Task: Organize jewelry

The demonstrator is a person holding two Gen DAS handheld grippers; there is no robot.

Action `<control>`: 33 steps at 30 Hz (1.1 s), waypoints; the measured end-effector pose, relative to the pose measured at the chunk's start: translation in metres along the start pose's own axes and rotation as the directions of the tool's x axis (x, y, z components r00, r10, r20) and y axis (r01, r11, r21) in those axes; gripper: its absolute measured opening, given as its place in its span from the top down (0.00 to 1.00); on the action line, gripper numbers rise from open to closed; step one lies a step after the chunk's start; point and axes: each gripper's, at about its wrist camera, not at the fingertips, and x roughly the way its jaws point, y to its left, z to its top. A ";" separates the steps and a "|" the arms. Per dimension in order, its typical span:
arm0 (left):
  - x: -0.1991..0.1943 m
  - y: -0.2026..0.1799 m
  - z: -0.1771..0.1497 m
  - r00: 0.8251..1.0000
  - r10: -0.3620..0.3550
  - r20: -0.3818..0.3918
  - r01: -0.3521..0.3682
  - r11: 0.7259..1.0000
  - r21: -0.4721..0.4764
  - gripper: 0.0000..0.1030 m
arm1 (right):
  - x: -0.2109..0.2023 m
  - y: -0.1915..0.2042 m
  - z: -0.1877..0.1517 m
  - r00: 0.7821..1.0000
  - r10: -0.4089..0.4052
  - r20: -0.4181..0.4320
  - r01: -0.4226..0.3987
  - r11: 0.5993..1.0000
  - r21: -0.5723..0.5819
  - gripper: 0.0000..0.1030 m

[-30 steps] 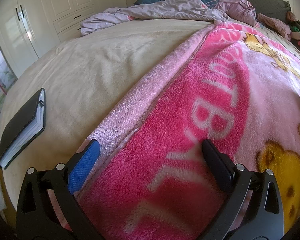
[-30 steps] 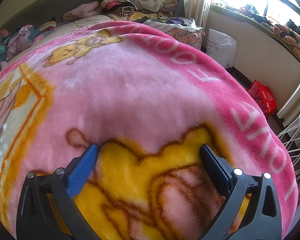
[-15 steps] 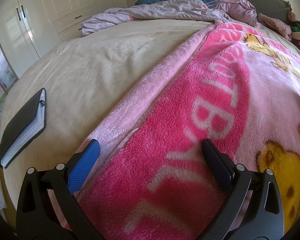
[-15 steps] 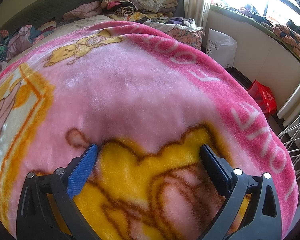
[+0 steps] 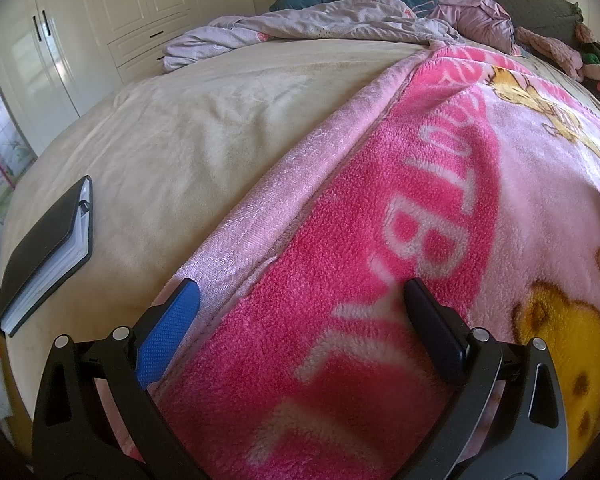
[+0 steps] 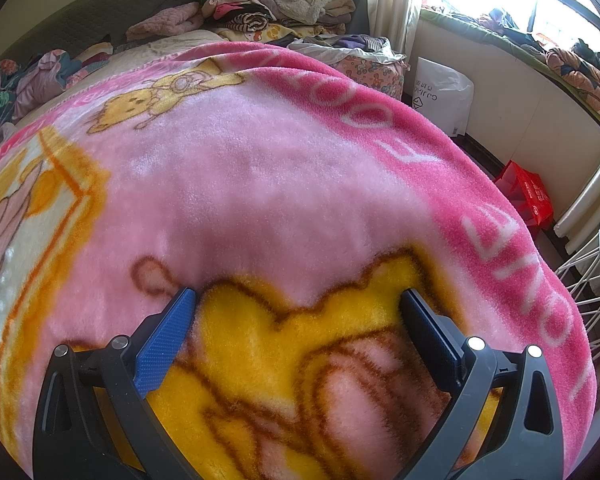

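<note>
Your left gripper (image 5: 300, 300) and right gripper (image 6: 296, 300) both spread, empty, over the pink blanket (image 6: 260, 184). Black binder (image 5: 48, 252) lower left; contents unreadable.

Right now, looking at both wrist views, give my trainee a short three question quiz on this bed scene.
1. True or false: the left tool is shut on the black binder.
2. Multiple choice: the binder lies on A) the pink cartoon blanket, B) the beige bedspread, C) the floor.
3. Fill in: through the right tool, the blanket's print between its fingers is mostly ____ in colour.

Key:
1. False; both tools are open and empty, and the binder lies apart to the left.
2. B.
3. Yellow.
</note>
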 end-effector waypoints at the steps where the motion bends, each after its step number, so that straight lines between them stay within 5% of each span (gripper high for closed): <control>1: 0.000 0.000 0.000 1.000 0.000 0.000 0.000 1.000 0.000 0.10 | 0.000 0.000 0.000 1.000 0.000 0.000 0.000 1.000 0.000 0.05; 33: 0.001 0.000 0.000 1.000 0.009 0.005 -0.009 1.000 0.001 0.10 | 0.002 0.001 0.001 1.000 -0.005 0.001 0.005 1.000 0.003 0.05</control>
